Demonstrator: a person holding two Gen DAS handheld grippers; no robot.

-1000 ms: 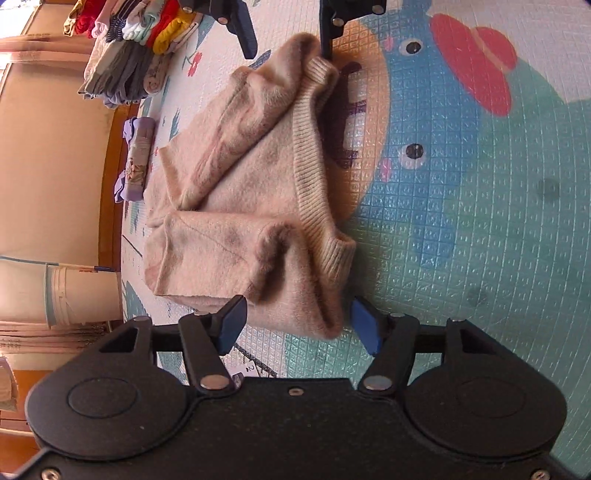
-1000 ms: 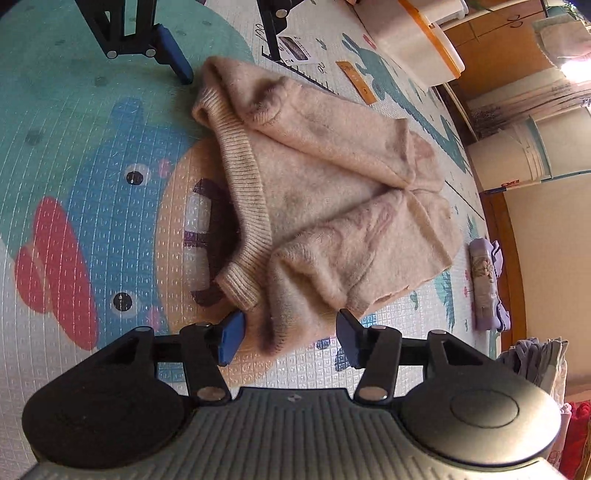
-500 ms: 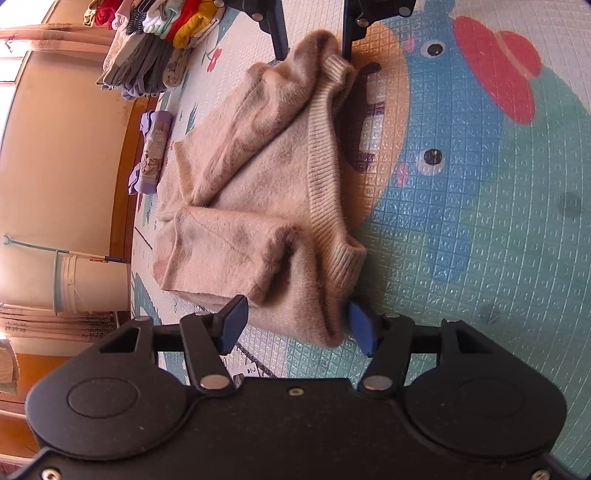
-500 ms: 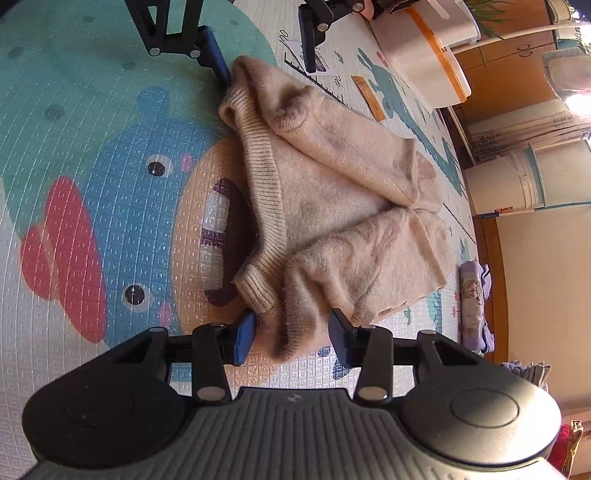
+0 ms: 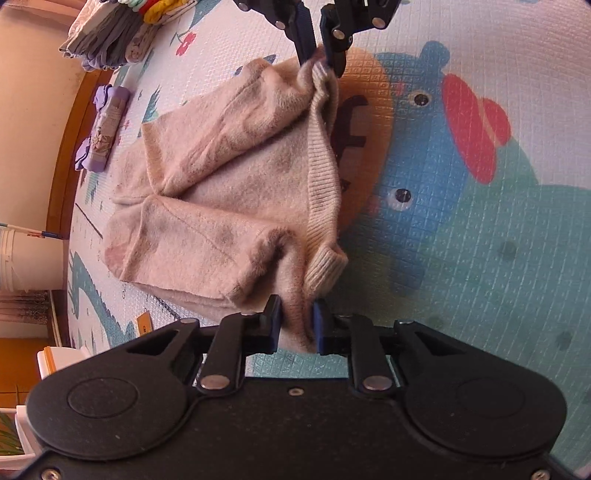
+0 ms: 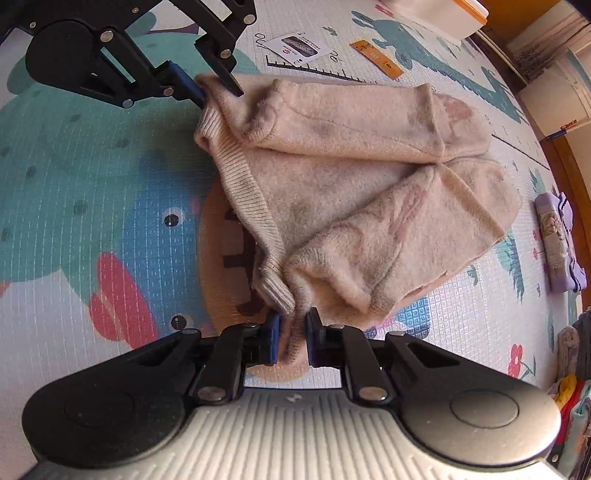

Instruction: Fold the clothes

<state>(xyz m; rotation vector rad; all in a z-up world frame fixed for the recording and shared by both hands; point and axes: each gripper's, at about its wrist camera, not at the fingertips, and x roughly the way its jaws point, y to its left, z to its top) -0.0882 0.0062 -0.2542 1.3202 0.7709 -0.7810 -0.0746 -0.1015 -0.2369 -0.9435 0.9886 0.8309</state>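
Now we see a beige knit sweater (image 5: 236,192) lying on a cartoon-printed play mat (image 5: 480,258), its sleeves folded in over the body and its ribbed hem running along the side nearest the blue and orange cartoon figure. In the left wrist view, our left gripper (image 5: 297,325) has its blue-padded fingers pressed together on a bunched corner of the sweater at one end of the ribbed hem. At the far end of that hem, the right gripper (image 5: 319,55) pinches the other corner, the fabric gathered between its fingers.

From the right wrist view we get the same scene mirrored: the right gripper (image 6: 291,332) clamps a fold of the sweater (image 6: 369,177) just beside the ribbed cuff-like corner, and the left gripper (image 6: 212,86) grips the opposite corner near the top of the frame. The ribbed hem stretches between the two grippers, sagging slightly, while the rest of the garment rests on the mat (image 6: 92,192).

Beyond the sweater, a small lilac folded item (image 5: 101,134) lies near the mat's edge, well apart from it. A stack of folded clothes (image 5: 122,26) in grey, yellow and red sits in the corner. A small card (image 6: 297,44) and an orange tag (image 6: 378,59) lie on the mat beyond the sweater, and a white bucket (image 5: 26,258) stands off the mat.
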